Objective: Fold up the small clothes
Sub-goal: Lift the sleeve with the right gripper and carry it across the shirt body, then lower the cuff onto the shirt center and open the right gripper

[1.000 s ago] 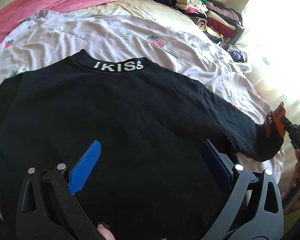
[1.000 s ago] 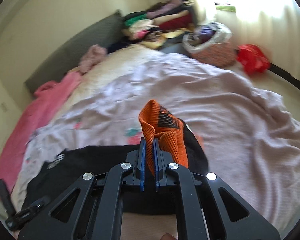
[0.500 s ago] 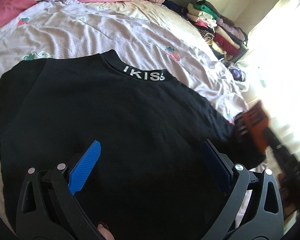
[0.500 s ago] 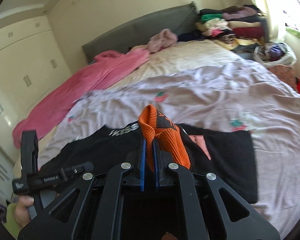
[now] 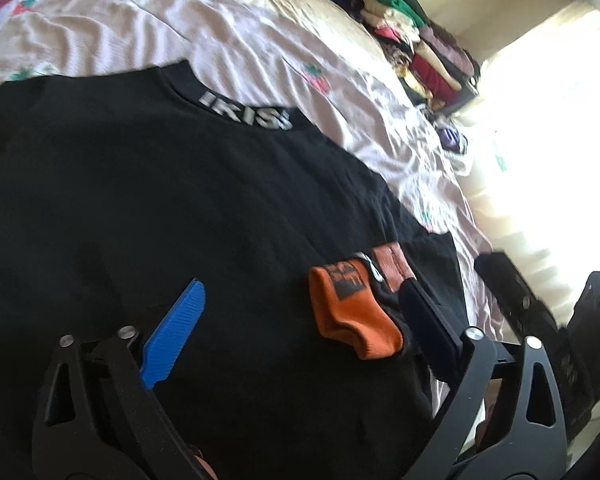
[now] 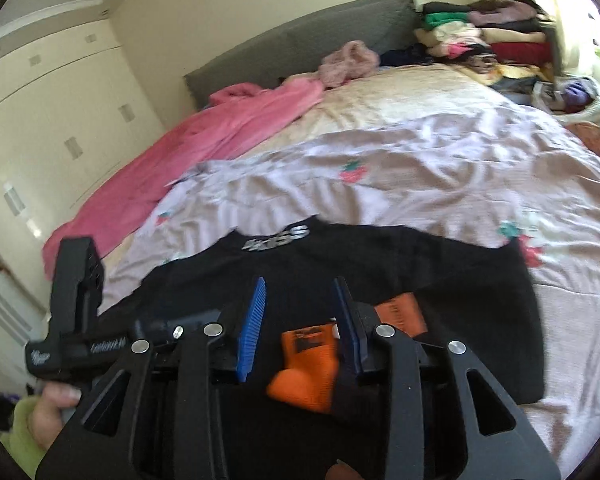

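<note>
A black sweatshirt [image 5: 172,208] with white letters on its collar [image 5: 246,114] lies flat on the bed; it also shows in the right wrist view [image 6: 380,264]. Its right sleeve is folded inward, and the orange cuff [image 5: 352,316] rests on the black body. In the right wrist view the cuff [image 6: 308,368] lies loose between my right gripper's parted blue fingers. My right gripper [image 6: 300,320] is open just above it. My left gripper [image 5: 296,328] is open over the sweatshirt's lower part and holds nothing.
The bed has a lilac strawberry-print sheet [image 6: 420,172]. A pink blanket [image 6: 204,136] lies along its far left side. A stack of folded clothes [image 6: 496,40] stands at the far right corner, with a basket [image 6: 580,96] beside it. White wardrobes [image 6: 52,100] line the left wall.
My right gripper carried the orange cuff inward over the sweatshirt, then opened and let it go onto the black body. My left gripper stayed open and swung slightly right.
</note>
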Available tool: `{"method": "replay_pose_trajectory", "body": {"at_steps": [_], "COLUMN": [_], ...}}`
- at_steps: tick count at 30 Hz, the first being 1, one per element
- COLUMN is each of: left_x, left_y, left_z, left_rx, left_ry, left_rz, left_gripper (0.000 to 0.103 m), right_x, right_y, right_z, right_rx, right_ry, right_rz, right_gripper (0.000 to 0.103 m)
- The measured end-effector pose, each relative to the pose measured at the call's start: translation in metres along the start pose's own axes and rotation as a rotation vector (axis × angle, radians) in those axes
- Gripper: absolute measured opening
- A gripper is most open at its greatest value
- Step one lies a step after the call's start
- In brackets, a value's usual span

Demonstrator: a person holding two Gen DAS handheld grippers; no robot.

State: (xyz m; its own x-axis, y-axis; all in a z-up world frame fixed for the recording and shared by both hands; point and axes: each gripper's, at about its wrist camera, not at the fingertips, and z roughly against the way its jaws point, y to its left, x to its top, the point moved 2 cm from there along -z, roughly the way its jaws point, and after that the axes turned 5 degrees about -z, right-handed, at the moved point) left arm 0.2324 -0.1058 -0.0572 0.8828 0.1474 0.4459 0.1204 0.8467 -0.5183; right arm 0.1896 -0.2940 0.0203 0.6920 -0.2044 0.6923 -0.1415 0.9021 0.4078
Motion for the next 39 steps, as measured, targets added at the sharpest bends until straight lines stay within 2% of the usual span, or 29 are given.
{"method": "replay_pose_trajectory", "body": {"at_steps": [1,3,5,8,9,10,11,12,16,19,22,25,32,39], "left_x": [-0.002,-0.006,-0.010,-0.012,-0.013,-0.013,-0.014,-0.014,-0.013,-0.017,-0.013,-0.001,0.019,0.025], "left_y": [-0.003,-0.011,-0.018,-0.024,-0.027,-0.029,-0.032,-0.035,-0.041,-0.050,-0.046,-0.039,-0.013,0.019], "left_z": [-0.004,-0.017,-0.029,-0.046,-0.051,-0.054,-0.057,-0.060,-0.068,-0.058,-0.040,-0.008,0.055,0.090], "left_rx": [-0.007,-0.032,-0.042,-0.041,-0.037,-0.036,-0.020,0.009,0.035,0.075,0.089,0.134,0.150,0.201], "left_ry": [0.010,0.045,0.072,0.101,0.106,0.106,0.103,0.098,0.098,0.057,0.009,-0.080,-0.224,-0.291], "left_rz": [-0.004,-0.013,-0.016,-0.015,-0.017,-0.022,-0.034,-0.049,-0.109,-0.219,-0.224,-0.242,-0.193,-0.129], "left_gripper": [0.080,0.067,0.062,0.061,0.057,0.051,0.037,0.027,0.009,0.008,0.008,0.008,0.007,0.007], "right_x": [0.001,0.002,0.003,0.003,0.004,0.004,0.004,0.005,0.006,0.008,0.009,0.010,0.009,0.008], "right_y": [-0.005,-0.016,-0.022,-0.030,-0.032,-0.033,-0.035,-0.036,-0.045,-0.050,-0.058,-0.067,-0.073,-0.071], "right_z": [0.000,0.000,0.002,0.005,0.006,0.006,0.006,0.006,0.006,0.008,0.012,0.015,0.016,0.014], "right_rx": [-0.021,-0.068,-0.081,-0.091,-0.096,-0.103,-0.113,-0.117,-0.128,-0.174,-0.221,-0.223,-0.226,-0.220], "right_ry": [0.000,-0.003,-0.009,-0.018,-0.020,-0.021,-0.022,-0.022,-0.021,-0.031,-0.049,-0.053,-0.052,-0.049], "right_rz": [-0.010,-0.031,-0.045,-0.064,-0.066,-0.068,-0.072,-0.076,-0.097,-0.081,-0.083,-0.111,-0.135,-0.136], "right_gripper": [0.035,0.035,0.035,0.035,0.035,0.035,0.035,0.035,0.035,0.035,0.035,0.035,0.035,0.035]}}
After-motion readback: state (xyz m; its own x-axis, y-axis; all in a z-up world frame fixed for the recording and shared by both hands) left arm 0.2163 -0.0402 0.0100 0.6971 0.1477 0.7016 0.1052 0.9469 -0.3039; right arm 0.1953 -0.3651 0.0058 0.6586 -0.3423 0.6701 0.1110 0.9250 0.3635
